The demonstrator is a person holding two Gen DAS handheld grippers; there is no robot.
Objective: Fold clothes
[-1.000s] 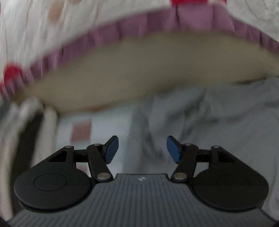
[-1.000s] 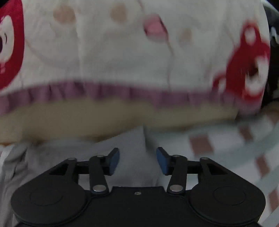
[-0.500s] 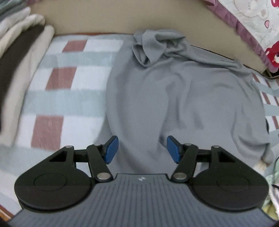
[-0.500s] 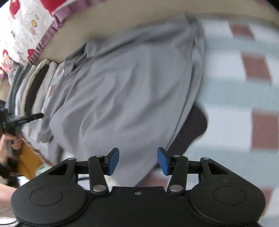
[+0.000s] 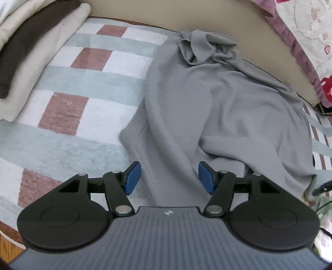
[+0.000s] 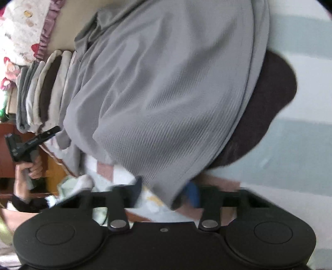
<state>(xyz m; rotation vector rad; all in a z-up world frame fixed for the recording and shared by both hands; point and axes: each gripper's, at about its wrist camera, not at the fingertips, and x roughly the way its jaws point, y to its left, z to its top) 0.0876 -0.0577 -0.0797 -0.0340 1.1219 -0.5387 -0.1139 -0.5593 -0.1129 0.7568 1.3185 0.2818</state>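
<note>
A grey ribbed garment (image 5: 217, 116) lies spread and rumpled on a checked blanket (image 5: 83, 93), its collar end bunched at the far side. My left gripper (image 5: 169, 178) hovers open over the garment's near edge, with cloth below the blue pads but nothing pinched. In the right wrist view the same garment (image 6: 166, 83) fills the middle. My right gripper (image 6: 165, 193) is at its near hem corner, and its blurred jaws are closing with that corner between them. The pads still stand apart.
A stack of folded clothes (image 5: 31, 52) sits at the blanket's left, also seen as folded clothes (image 6: 45, 93) on edge. A dark brown cloth (image 6: 265, 108) pokes out under the grey garment. A pink-frilled pillow (image 5: 300, 31) lies beyond a beige ledge (image 5: 186, 14). A hand (image 6: 34, 166) holds the other gripper.
Both views swung down from the pillow onto the grey garment. The left gripper drew closer to its near edge. The right gripper dropped to the hem corner, now between its jaws.
</note>
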